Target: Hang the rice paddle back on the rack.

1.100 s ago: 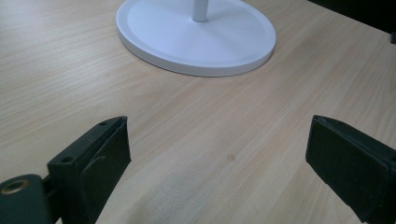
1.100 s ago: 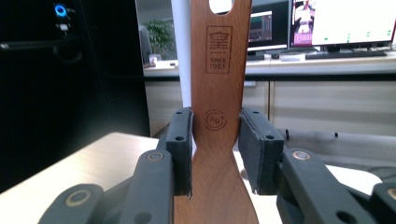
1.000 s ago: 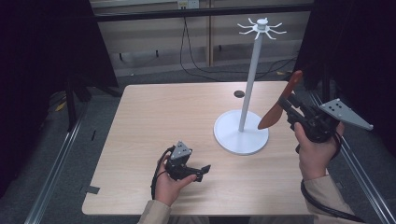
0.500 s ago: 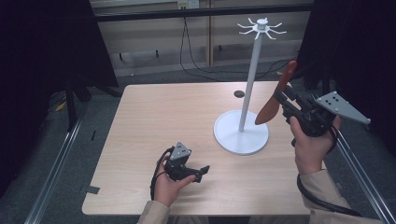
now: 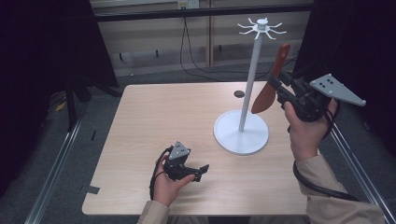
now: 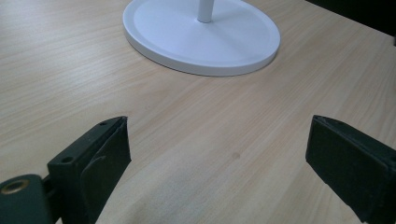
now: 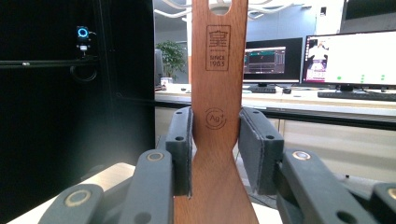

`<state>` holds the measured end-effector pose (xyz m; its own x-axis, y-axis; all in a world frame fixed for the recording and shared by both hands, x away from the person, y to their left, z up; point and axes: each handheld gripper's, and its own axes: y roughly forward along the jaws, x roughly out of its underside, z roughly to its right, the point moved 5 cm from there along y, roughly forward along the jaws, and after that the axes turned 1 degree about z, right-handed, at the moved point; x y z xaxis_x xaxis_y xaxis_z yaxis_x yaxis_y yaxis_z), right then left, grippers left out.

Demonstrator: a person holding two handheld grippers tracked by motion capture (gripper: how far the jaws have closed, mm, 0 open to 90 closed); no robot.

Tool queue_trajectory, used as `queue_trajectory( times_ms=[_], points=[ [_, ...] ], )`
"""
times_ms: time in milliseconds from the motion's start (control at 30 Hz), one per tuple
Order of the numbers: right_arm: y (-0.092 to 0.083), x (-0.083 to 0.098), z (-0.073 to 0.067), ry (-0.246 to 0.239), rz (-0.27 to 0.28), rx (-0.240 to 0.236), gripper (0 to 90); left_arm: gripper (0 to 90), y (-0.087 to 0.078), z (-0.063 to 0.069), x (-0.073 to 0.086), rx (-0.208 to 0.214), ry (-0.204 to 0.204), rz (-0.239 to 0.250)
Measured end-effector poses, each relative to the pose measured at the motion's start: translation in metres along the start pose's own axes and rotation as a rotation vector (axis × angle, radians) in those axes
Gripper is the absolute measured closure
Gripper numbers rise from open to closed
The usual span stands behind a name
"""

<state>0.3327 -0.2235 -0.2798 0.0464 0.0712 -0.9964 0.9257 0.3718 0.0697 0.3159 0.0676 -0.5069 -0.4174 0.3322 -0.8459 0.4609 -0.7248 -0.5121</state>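
A brown wooden spatula (image 5: 273,81) hangs in the air right of the white stand's pole (image 5: 248,81), its handle end pointing up. My right gripper (image 5: 279,89) is shut on its handle; in the right gripper view both pads press the wooden handle (image 7: 218,93), whose hanging hole sits near the top. The stand has a round base (image 5: 241,132) on the table and a ring of hooks (image 5: 261,27) at the top. My left gripper (image 5: 201,171) rests low at the table's front with its jaws wide apart and nothing between them (image 6: 219,149).
The light wooden table (image 5: 168,116) has a small dark round mark (image 5: 239,94) near its far edge. Black curtains stand to the left and right. Metal rails run along both sides of the table. Cables hang behind the far edge.
My right gripper has risen with the spatula, bringing its handle end closer to the hooks. The left gripper has stayed where it was.
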Motion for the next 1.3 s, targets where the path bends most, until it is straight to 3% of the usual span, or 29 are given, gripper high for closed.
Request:
queue_trajectory(
  times_ms=[500,1067,1300],
  points=[
    [0.022,-0.015,0.0,-0.008,-0.022,0.006,66.8,6.5,-0.001,-0.002,0.0,0.001,-0.005,0.005],
    [0.037,-0.005,0.001,0.015,-0.067,0.013,66.6,6.5,-0.004,-0.004,-0.001,-0.004,-0.012,0.016],
    [0.039,-0.003,0.001,0.015,-0.061,0.018,66.6,6.5,-0.005,-0.005,-0.002,-0.005,-0.015,0.02]
  ],
)
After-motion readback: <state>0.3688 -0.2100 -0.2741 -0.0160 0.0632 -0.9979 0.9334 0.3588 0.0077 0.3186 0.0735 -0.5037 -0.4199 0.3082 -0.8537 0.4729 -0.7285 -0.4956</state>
